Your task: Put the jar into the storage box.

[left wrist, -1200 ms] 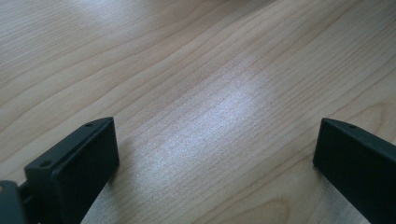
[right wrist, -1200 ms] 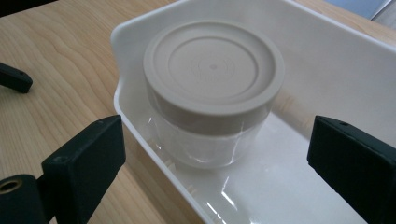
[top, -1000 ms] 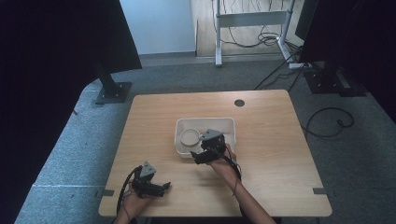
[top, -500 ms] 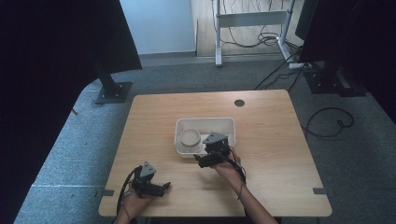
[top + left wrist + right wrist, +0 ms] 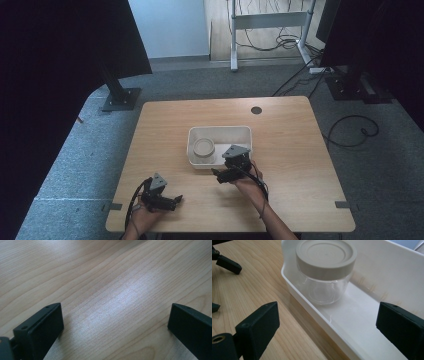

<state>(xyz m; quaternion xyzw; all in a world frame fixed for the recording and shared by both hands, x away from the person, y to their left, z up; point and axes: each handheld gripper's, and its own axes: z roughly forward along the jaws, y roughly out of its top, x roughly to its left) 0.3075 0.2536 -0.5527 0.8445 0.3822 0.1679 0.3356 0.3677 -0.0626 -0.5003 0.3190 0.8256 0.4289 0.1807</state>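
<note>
The jar (image 5: 325, 270) stands upright, lid on, in the left end of the tray (image 5: 243, 133) mid-surface (image 5: 300, 150). The right gripper (image 5: 329, 322) gapes wide and empty at the tray's near wall. The left gripper (image 5: 115, 322), also wide and empty, rests near the front edge.

One white tray (image 5: 220, 132) sits on one wooden table (image 5: 290, 130); inside it stands one clear jar (image 5: 204, 148), capped by one grey lid (image 5: 326, 255). Two grippers are at work, the left gripper (image 5: 172, 201) and the right gripper (image 5: 220, 175); each shows two black jaws.
</note>
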